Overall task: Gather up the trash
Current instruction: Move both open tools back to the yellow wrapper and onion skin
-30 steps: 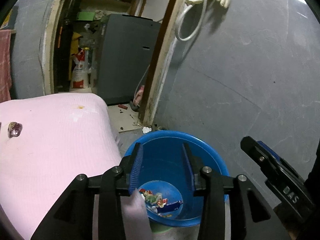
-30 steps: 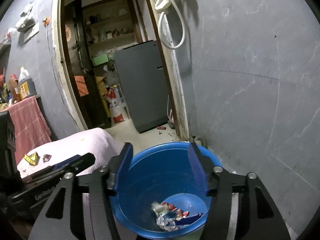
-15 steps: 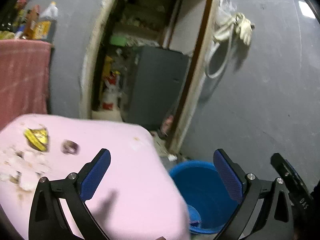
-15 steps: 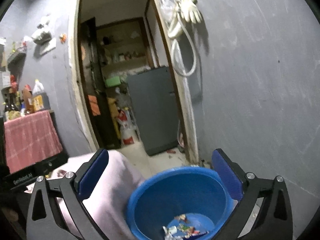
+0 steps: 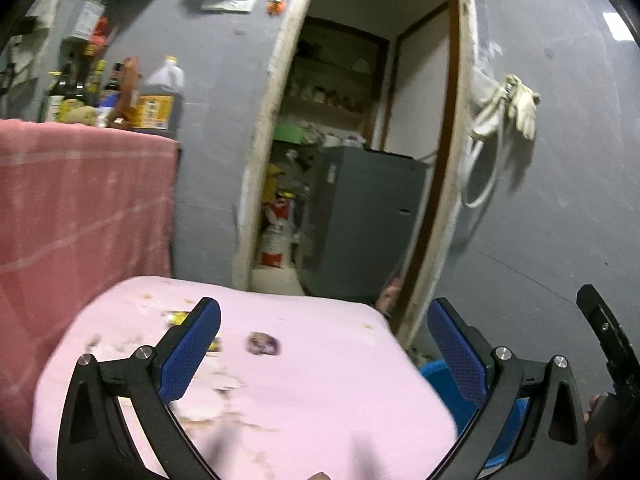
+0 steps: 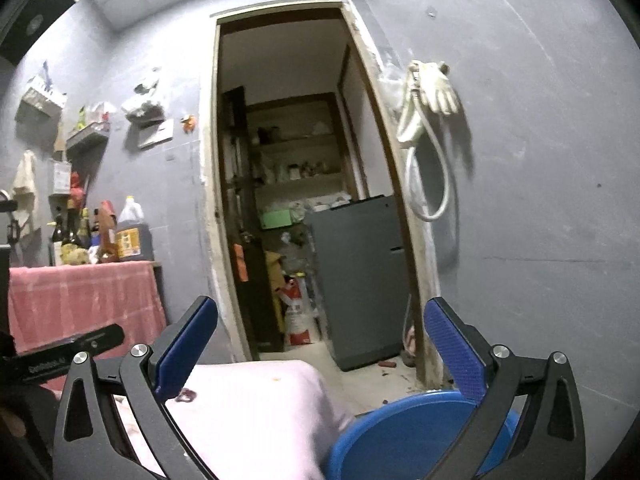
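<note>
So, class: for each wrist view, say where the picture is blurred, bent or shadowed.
Left wrist view: motion blur smears the scraps on the pink cloth and the bottles; the fisheye bows the door frame. Right wrist view: sharper; the glove casts a dark shadow on the grey wall; corners go black.

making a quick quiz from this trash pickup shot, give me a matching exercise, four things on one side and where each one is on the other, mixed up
Things:
1. blue tub
2. purple wrapper
3. white glove
4. oil jug

Places:
A. hanging on the wall right of the doorway
B. on the floor beside the pink-covered table
C. on the shelf draped in red cloth
D. lying on the pink cover

Pairs: 1-B, 2-D, 3-A, 4-C
</note>
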Demonstrator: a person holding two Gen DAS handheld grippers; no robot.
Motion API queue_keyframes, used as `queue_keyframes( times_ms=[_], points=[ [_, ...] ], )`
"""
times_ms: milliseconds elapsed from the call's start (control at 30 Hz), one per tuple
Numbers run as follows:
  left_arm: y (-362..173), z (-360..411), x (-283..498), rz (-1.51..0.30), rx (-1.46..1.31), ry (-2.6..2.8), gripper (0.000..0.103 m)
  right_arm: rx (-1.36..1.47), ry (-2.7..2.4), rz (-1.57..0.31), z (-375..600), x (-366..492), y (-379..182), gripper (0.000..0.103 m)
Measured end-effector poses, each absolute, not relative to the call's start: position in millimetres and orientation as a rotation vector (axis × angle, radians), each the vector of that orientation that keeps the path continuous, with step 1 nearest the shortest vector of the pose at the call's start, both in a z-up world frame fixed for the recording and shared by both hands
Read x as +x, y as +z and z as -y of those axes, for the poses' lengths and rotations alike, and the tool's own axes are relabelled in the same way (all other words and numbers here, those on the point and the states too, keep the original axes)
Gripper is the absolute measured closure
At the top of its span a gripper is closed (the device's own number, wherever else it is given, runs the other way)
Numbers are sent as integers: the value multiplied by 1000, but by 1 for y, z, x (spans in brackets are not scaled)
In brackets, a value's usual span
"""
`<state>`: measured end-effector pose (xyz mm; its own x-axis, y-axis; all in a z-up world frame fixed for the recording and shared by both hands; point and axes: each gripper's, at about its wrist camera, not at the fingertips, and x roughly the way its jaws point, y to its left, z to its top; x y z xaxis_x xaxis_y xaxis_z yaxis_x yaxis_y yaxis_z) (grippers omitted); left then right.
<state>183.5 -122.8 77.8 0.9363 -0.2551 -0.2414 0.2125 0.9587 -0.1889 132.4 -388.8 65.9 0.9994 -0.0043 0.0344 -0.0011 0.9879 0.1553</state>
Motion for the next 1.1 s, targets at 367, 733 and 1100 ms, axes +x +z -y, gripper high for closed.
queue_keyframes(
  times_ms=[367,733,1100],
  points=[
    [77,54,164,-203,-101,-68,2,105,104,102,330,140,78,0],
    [60,-2,194,-251,-93,-6,2,37,288,-25,275,211,91,0],
    [41,-20,252,-383,-124,21,2,14,338,-190,257,269,68,0]
  ],
)
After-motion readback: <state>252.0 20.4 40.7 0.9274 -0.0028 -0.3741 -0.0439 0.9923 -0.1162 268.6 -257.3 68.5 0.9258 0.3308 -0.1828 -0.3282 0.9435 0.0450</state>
